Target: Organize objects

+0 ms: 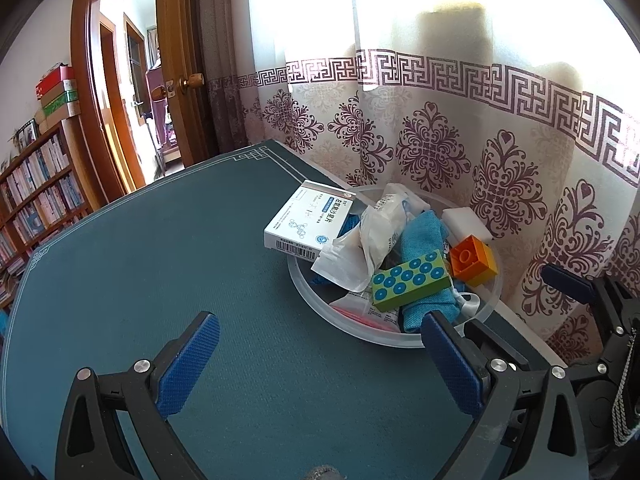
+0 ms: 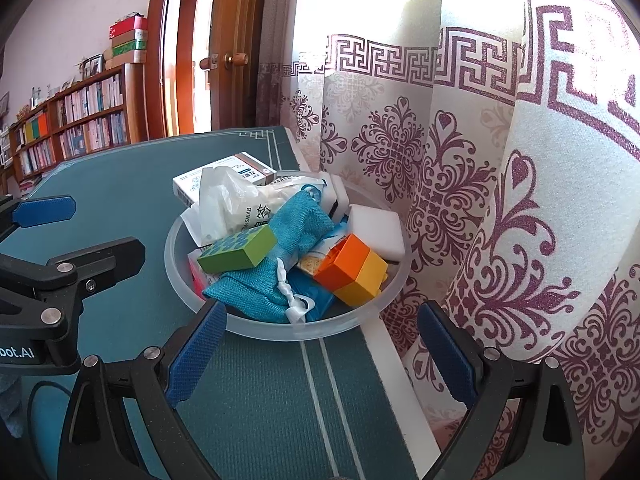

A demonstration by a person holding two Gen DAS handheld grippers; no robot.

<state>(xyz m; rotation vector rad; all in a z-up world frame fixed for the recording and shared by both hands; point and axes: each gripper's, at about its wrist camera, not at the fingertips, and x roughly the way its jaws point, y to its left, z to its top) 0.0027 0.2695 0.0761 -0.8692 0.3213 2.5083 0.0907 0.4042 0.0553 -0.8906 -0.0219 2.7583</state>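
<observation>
A translucent round bowl [image 1: 301, 280] [image 2: 280, 326] stands on the dark green table mat by the curtain, heaped with items. In it are a white medicine box [image 1: 308, 216] [image 2: 224, 178] leaning over the far-left rim, a plastic swab bag [image 1: 372, 236] [image 2: 232, 204], a blue cloth pouch [image 1: 424, 240] [image 2: 280, 264], a green block with blue dots [image 1: 410, 280] [image 2: 240, 250], an orange-and-yellow block [image 1: 474, 258] [image 2: 352, 270] and a white sponge [image 1: 466, 224] [image 2: 376, 236]. My left gripper [image 1: 324, 360] is open and holds nothing, left of the bowl. My right gripper [image 2: 322, 354] is open and holds nothing, just short of the bowl's near rim.
A patterned curtain [image 2: 480, 200] hangs close behind and to the right of the bowl, past the table edge [image 2: 384, 360]. The green mat [image 1: 160, 260] stretches to the left. A wooden door [image 1: 180, 60] and a bookshelf [image 1: 36, 192] stand beyond the table.
</observation>
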